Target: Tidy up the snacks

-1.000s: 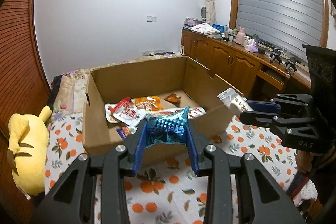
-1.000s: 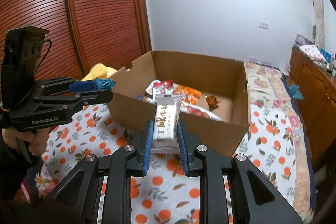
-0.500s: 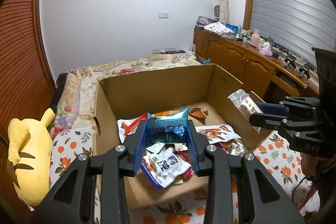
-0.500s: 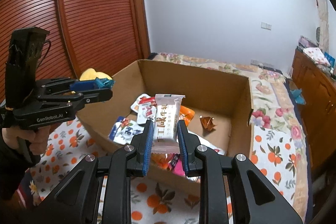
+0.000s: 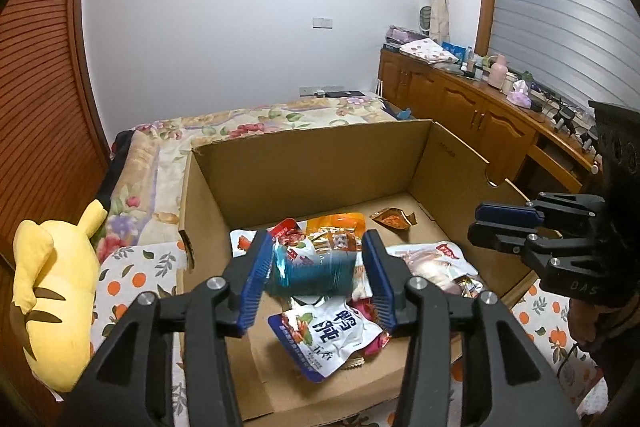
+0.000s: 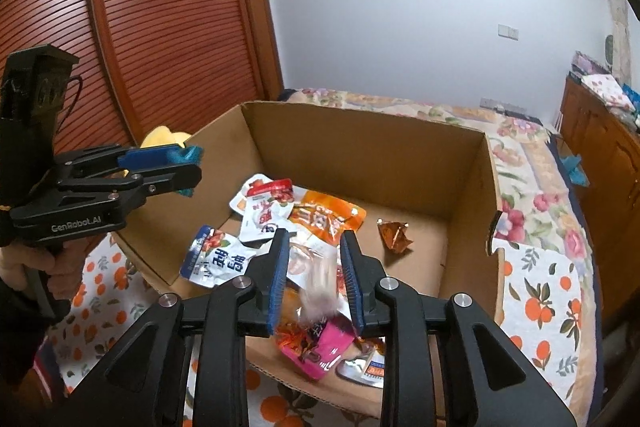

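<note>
An open cardboard box (image 5: 320, 163) on the bed holds several snack packets; it also shows in the right wrist view (image 6: 360, 147). My left gripper (image 5: 318, 273) is over the box with its jaws open. A teal snack packet (image 5: 312, 273) is blurred between them, falling free. My right gripper (image 6: 314, 269) is also over the box with jaws open. A white snack packet (image 6: 320, 287) is blurred between them, dropping. The left gripper shows in the right wrist view (image 6: 180, 167). The right gripper shows in the left wrist view (image 5: 504, 227).
A yellow plush toy (image 5: 52, 291) lies left of the box on the orange-print bedspread (image 6: 540, 299). Wooden cabinets (image 5: 460, 107) with clutter stand at the right. A slatted wooden wardrobe (image 6: 160, 27) is at the left.
Both grippers moved forward over the box and opened. The teal packet and the white packet have left the jaws and are dropping into the box.
</note>
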A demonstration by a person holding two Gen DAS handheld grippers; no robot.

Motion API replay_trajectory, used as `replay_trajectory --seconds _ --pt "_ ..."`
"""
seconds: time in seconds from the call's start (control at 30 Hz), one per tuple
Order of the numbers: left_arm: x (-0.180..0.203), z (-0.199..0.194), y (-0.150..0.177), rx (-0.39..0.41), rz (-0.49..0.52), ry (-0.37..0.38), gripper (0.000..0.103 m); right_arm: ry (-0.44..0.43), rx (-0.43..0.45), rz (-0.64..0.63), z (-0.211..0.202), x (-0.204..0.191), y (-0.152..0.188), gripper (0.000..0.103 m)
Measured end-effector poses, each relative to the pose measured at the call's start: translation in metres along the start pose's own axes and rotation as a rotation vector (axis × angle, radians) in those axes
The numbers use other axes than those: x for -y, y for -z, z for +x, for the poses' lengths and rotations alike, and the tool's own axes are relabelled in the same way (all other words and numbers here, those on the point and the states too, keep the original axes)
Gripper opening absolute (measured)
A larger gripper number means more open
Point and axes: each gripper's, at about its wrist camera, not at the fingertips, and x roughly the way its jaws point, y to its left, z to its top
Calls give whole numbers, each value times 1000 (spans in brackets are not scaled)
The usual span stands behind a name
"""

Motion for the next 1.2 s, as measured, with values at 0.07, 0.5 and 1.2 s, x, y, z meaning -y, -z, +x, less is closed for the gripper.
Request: replay_trajectory --seconds 0.07,0.5,1.2 --pt "0 -2 1 2 -3 2 57 1 -1 4 0 1 1 25" --pt "14 -28 20 50 -29 -20 74 35 43 16 -27 -10 16 34" --pt "50 -102 44 173 30 -104 103 173 190 74 -93 -23 38 85"
